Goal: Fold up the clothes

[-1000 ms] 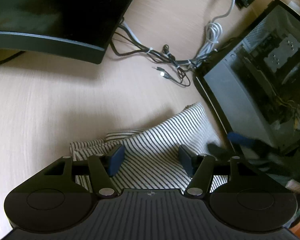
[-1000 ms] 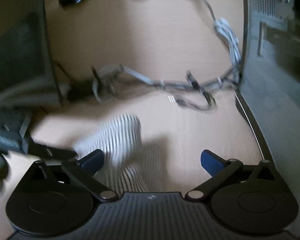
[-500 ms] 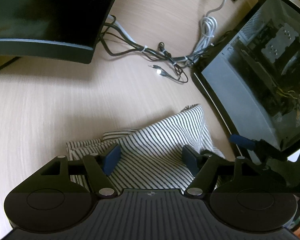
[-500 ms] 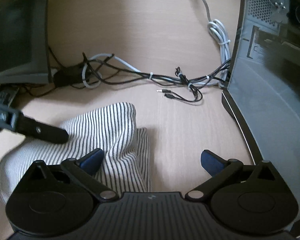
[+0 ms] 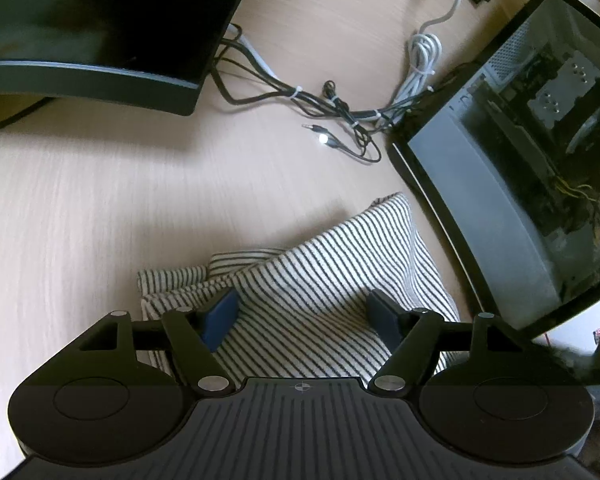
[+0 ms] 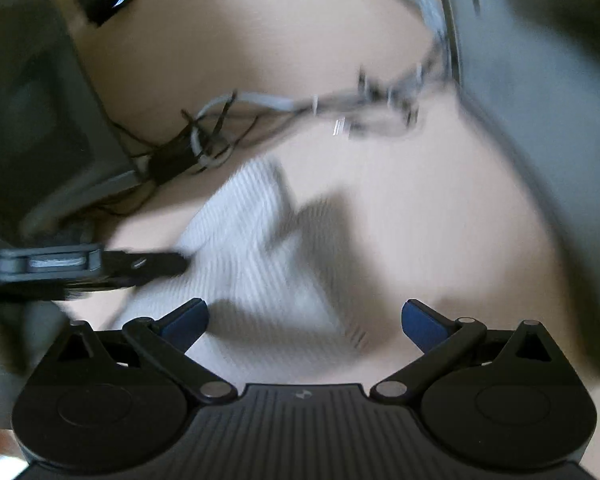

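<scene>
A folded black-and-white striped garment (image 5: 320, 276) lies on the light wooden desk (image 5: 100, 220). My left gripper (image 5: 305, 320) is open, its blue pads over the garment's near part, holding nothing. The garment also shows in the blurred right wrist view (image 6: 252, 248). My right gripper (image 6: 305, 322) is open and empty, just above the garment's near right edge. The left gripper's finger (image 6: 148, 264) reaches onto the cloth from the left in the right wrist view.
A dark monitor (image 5: 92, 28) stands at the back left. An open computer case (image 5: 532, 152) stands at the right, close to the garment. A bundle of cables (image 5: 340, 108) lies behind the garment, between the two.
The right gripper is moving fast, its view now blurred and shifted away from the garment. The left gripper has barely moved. The garment lies as before.
</scene>
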`<state>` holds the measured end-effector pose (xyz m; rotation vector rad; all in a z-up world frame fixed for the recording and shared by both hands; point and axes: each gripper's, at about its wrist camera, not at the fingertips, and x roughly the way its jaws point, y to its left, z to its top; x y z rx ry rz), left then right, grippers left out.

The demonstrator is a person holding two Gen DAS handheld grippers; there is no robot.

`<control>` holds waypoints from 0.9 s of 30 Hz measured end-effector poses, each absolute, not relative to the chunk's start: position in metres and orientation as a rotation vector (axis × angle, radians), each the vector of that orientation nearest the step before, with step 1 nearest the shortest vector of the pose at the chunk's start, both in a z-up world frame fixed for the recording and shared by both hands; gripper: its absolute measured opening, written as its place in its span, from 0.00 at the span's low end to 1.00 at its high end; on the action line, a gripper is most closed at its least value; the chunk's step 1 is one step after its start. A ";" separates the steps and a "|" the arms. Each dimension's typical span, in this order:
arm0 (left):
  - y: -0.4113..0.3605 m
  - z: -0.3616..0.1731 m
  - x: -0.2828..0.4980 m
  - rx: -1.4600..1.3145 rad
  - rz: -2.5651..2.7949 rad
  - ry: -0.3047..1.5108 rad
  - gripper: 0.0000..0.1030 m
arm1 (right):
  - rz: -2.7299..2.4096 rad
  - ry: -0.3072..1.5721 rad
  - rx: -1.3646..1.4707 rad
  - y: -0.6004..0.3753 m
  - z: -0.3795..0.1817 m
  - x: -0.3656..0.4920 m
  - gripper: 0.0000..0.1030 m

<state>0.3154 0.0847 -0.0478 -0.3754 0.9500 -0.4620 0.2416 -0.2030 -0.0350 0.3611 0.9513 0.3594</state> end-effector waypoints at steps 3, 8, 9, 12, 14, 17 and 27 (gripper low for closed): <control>0.082 -0.048 0.319 -0.371 -0.466 0.954 0.81 | 0.379 1.033 0.476 -0.205 -0.053 0.238 1.00; 0.079 -0.048 0.318 -0.363 -0.480 0.953 0.87 | 0.377 1.053 0.550 -0.202 -0.064 0.243 1.00; 0.080 -0.048 0.317 -0.367 -0.479 0.953 0.87 | 0.379 1.048 0.553 -0.201 -0.065 0.244 1.00; 0.085 -0.048 0.313 -0.396 -0.464 0.958 0.87 | 0.392 1.040 0.549 -0.199 -0.066 0.250 1.00; 0.090 -0.048 0.309 -0.423 -0.449 0.965 0.87 | 0.401 1.034 0.538 -0.197 -0.066 0.256 1.00; 0.097 -0.047 0.301 -0.469 -0.421 0.979 0.87 | 0.404 1.023 0.517 -0.196 -0.066 0.264 1.00; 0.093 -0.036 0.265 -0.481 -0.452 1.033 0.91 | 0.377 0.988 0.492 -0.195 -0.067 0.296 1.00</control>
